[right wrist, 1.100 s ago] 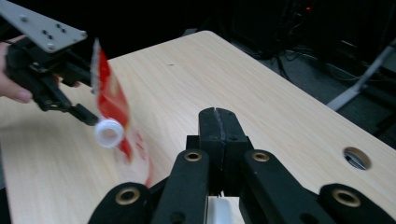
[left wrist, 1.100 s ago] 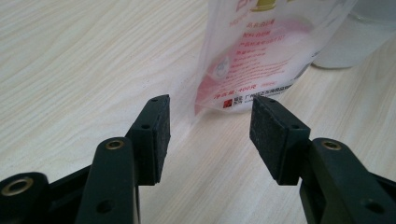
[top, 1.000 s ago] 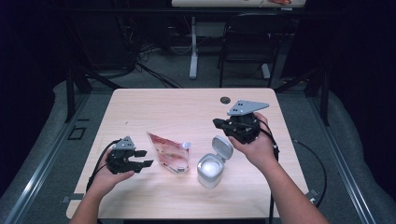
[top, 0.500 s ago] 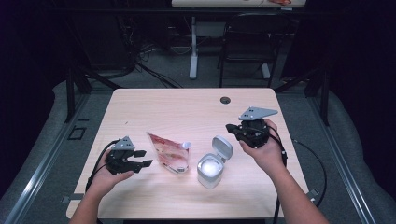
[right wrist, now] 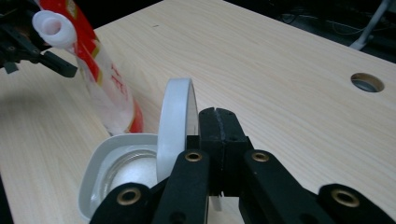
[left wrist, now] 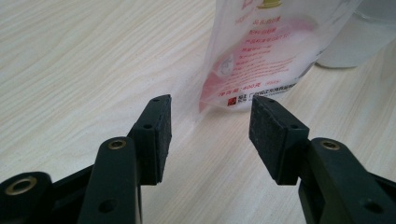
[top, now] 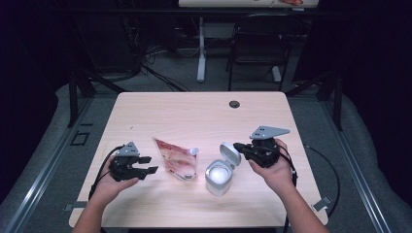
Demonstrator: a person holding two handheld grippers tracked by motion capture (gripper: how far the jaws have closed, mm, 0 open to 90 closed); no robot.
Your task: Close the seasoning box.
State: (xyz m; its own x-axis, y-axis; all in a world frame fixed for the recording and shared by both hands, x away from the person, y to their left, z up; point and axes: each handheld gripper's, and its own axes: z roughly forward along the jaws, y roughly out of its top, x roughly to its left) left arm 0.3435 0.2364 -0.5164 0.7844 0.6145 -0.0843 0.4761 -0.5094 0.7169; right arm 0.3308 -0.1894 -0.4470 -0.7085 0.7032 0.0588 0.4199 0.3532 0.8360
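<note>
From the high view I have my right gripper (top: 239, 146) low over the table (top: 194, 111), its tips right at the raised flip lid (top: 229, 154) of the white jar (top: 217, 175). In the right gripper view the two jaws are pressed flat together with nothing between them, and the lid (right wrist: 175, 128) stands upright on edge just to the left of the closed pads (right wrist: 219, 135), so close that I cannot tell whether they touch it. The jar's open mouth (right wrist: 122, 170) sits below and left of the jaws, with white contents visible inside. My left gripper (top: 145, 165) rests near the table's front left, pointing toward the red and clear pouch (top: 176, 158) that lies between the two grippers, just beside the jar. In the left gripper view the jaws stand wide apart with bare wood between the pads (left wrist: 158, 133); the pouch's bottom edge (left wrist: 252, 65) is ahead of the tips, nearer the right pad, and not within the gap. The pouch's white spout (right wrist: 53, 29) points toward the jar side, seen at the upper left of the right gripper view.
</note>
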